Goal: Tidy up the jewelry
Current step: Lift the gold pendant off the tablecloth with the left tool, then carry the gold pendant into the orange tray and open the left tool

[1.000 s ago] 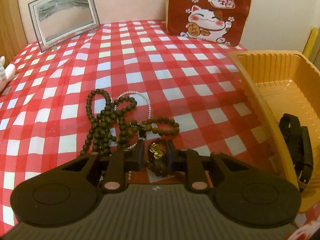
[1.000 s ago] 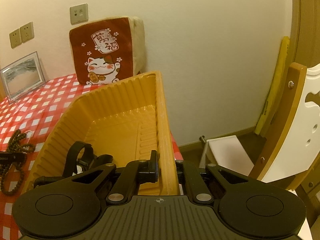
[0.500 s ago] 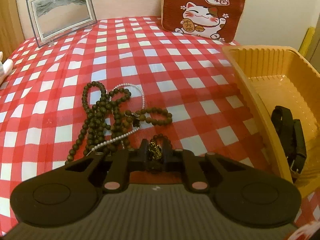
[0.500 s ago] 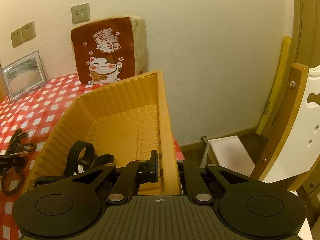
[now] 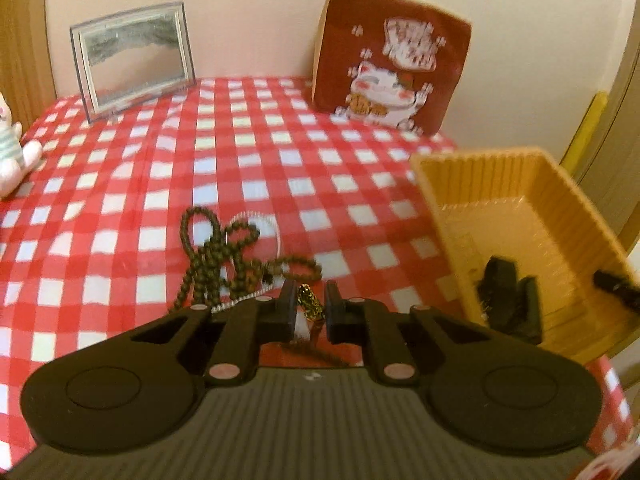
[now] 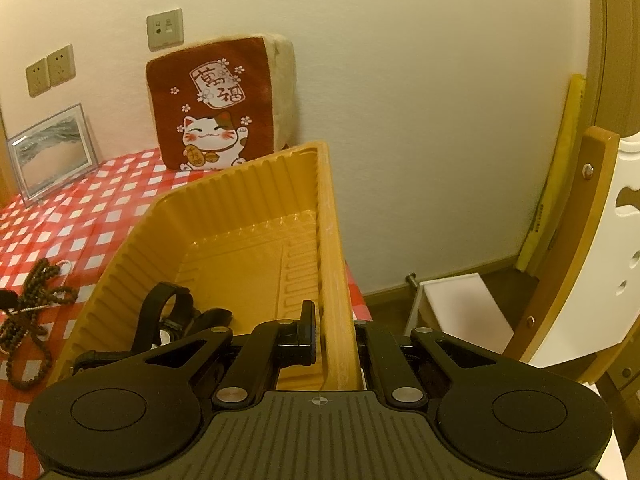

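Lifted off the cloth since a second ago, the bracelet with its gold charm hangs pinched in the left gripper, left of the yellow bin. Right gripper clamps the bin's wall. Bead necklaces lie further left.

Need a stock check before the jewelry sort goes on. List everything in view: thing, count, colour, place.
bead bracelet with gold charm: one, dark brown and gold, between the left fingers, lifted.
bead strands: a tangled pile, count unclear, dark brown, on the tablecloth.
pearl strand: one, white, in that pile.
basket: one, yellow, at the table's right edge.
strapped items: black, count unclear, in the basket.
tablecloth: one, red-white check.
cat cushion: one, red, against the wall.
picture frame: one, clear, at the wall.
plush toy: one, white, far left edge.
left gripper: black, shut on the bracelet.
right gripper: black, clamped on the basket's wall.
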